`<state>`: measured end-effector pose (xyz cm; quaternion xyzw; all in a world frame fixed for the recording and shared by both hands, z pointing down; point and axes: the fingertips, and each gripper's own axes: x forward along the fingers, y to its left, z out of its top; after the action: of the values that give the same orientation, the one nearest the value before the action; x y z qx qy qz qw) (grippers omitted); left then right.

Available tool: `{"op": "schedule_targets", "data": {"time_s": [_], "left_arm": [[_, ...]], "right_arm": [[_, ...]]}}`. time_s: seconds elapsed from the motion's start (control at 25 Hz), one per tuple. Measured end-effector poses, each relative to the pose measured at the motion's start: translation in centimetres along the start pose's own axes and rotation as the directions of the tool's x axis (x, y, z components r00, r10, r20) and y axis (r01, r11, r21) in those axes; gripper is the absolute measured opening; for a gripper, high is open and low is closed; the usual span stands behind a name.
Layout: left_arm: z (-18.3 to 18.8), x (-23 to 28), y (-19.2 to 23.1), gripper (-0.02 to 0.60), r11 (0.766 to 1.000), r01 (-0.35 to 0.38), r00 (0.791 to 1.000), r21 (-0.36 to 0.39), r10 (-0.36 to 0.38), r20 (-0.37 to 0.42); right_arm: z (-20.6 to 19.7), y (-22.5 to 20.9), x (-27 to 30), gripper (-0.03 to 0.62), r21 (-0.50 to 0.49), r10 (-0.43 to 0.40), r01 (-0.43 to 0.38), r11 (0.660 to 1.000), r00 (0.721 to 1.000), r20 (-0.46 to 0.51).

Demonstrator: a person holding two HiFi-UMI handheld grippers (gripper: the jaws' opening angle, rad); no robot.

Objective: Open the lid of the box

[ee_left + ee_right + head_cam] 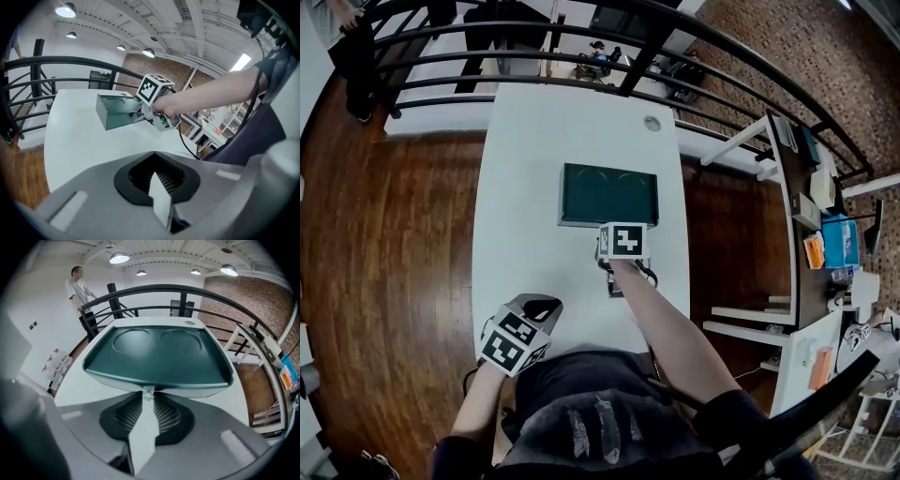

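Observation:
A dark green box point(609, 195) with a shallow lid point(159, 355) lies flat on the white table point(525, 216). Two round dents mark the lid's top. My right gripper point(614, 228) is at the middle of the box's near edge. Its jaws point(147, 394) are pinched on a small metal latch under the lid's front rim. The left gripper view shows the box point(115, 110) from the side, lid down, with the right gripper point(137, 112) at its end. My left gripper point(539, 305) hangs at the table's near left edge, away from the box, its jaws point(157, 176) together on nothing.
A small round disc point(652, 123) sits at the table's far end. A black railing point(581, 56) curves behind the table, over wood floor point(394, 244). White shelving point(769, 234) stands to the right. A person point(79, 287) stands far off by the railing.

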<state>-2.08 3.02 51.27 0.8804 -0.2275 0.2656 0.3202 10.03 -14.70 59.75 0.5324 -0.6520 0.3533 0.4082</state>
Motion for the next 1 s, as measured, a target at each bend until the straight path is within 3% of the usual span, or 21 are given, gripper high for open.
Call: {"op": "schedule_targets", "data": {"time_s": [0.52, 1.0], "left_arm": [[1.3, -0.4, 0.0, 0.014, 1.0, 0.026, 0.999, 0.003, -0.026, 0.037], [1.5, 0.0, -0.4, 0.014, 0.999, 0.041, 0.999, 0.03, -0.042, 0.029]], "right_arm": [[-0.8, 0.1, -0.4, 0.067, -0.006, 0.028, -0.029, 1.0, 0.999, -0.036], [-5.1, 1.0, -1.9, 0.067, 0.025, 0.11, -0.109, 0.994, 0.992, -0.055]]}}
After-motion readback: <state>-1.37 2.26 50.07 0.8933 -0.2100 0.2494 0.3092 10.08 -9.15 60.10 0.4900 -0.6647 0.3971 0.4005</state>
